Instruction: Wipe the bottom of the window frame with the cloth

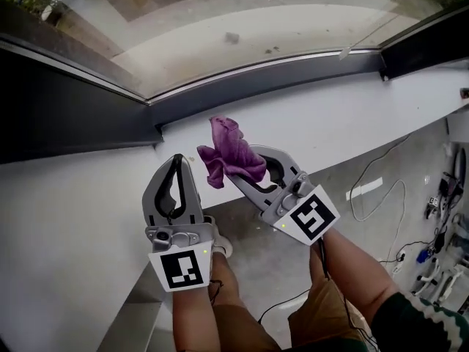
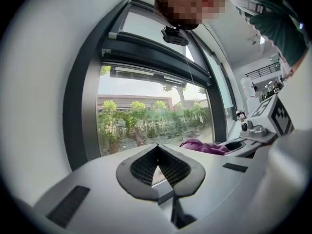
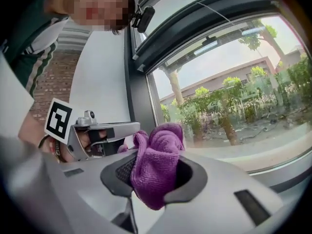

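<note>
A bunched purple cloth (image 1: 229, 153) is clamped in my right gripper (image 1: 245, 169), which is shut on it; the cloth (image 3: 156, 169) bulges out from between the jaws. It hangs just above the white sill (image 1: 330, 119), short of the dark bottom rail of the window frame (image 1: 256, 79). My left gripper (image 1: 178, 169) sits beside it to the left, shut with nothing between its pads (image 2: 158, 167). From the left gripper view the cloth (image 2: 204, 146) and right gripper (image 2: 258, 126) show at the right.
The glass pane (image 1: 220, 20) lies beyond the rail. A dark vertical frame post (image 2: 83, 106) stands left. Below the sill is grey floor with white cables (image 1: 381, 196) and gear at the right edge (image 1: 447, 196).
</note>
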The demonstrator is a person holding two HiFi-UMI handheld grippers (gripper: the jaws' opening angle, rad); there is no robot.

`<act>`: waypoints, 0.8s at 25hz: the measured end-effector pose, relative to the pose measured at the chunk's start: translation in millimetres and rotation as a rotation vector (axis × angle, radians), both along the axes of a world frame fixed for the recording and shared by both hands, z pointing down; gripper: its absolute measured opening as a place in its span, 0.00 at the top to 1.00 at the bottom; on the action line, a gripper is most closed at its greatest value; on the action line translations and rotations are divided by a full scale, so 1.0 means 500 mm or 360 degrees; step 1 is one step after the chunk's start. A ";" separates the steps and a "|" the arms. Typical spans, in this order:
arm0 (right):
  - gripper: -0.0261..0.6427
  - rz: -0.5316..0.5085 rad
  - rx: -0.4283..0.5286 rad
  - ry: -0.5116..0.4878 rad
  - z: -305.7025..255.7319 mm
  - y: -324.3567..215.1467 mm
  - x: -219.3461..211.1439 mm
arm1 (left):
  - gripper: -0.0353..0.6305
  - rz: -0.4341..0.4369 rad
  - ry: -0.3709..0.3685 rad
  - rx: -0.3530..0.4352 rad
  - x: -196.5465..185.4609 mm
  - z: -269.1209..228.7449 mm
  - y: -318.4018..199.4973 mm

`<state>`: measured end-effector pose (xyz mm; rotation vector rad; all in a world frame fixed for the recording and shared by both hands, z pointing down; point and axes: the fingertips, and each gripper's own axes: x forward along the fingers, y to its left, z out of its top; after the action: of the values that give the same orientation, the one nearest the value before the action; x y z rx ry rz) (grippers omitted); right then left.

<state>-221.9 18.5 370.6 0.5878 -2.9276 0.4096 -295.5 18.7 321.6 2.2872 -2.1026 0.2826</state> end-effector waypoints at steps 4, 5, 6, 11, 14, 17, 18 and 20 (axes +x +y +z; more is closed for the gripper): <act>0.77 -0.0017 -0.0005 0.0034 0.077 -0.018 -0.068 | 0.94 -0.0089 0.0111 0.0002 -0.065 0.075 -0.009; 0.77 -0.0024 -0.0010 0.0038 0.088 -0.020 -0.075 | 0.94 -0.0098 0.0112 -0.0001 -0.069 0.083 -0.010; 0.77 -0.0032 -0.0019 0.0037 0.095 -0.020 -0.079 | 0.94 -0.0112 0.0115 -0.0007 -0.069 0.087 -0.011; 0.77 -0.0046 -0.0085 0.0024 0.134 -0.026 -0.086 | 0.94 -0.0159 0.0089 -0.0052 -0.066 0.121 -0.017; 0.77 -0.0061 -0.0117 0.0065 0.180 -0.022 -0.099 | 0.94 -0.0164 0.0047 -0.0107 -0.073 0.160 -0.016; 0.77 -0.0068 -0.0128 0.0122 0.232 -0.025 -0.121 | 0.94 -0.0171 0.0050 -0.0151 -0.094 0.213 -0.010; 0.77 -0.0071 -0.0126 0.0137 0.247 -0.028 -0.128 | 0.94 -0.0180 0.0070 -0.0165 -0.099 0.230 -0.007; 0.77 -0.0077 -0.0128 0.0160 0.273 -0.033 -0.140 | 0.94 -0.0202 0.0102 -0.0198 -0.105 0.259 0.002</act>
<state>-292.1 2.1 507.3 0.5099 -2.8091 0.4754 -348.0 19.7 450.9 2.0574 -2.1232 0.3215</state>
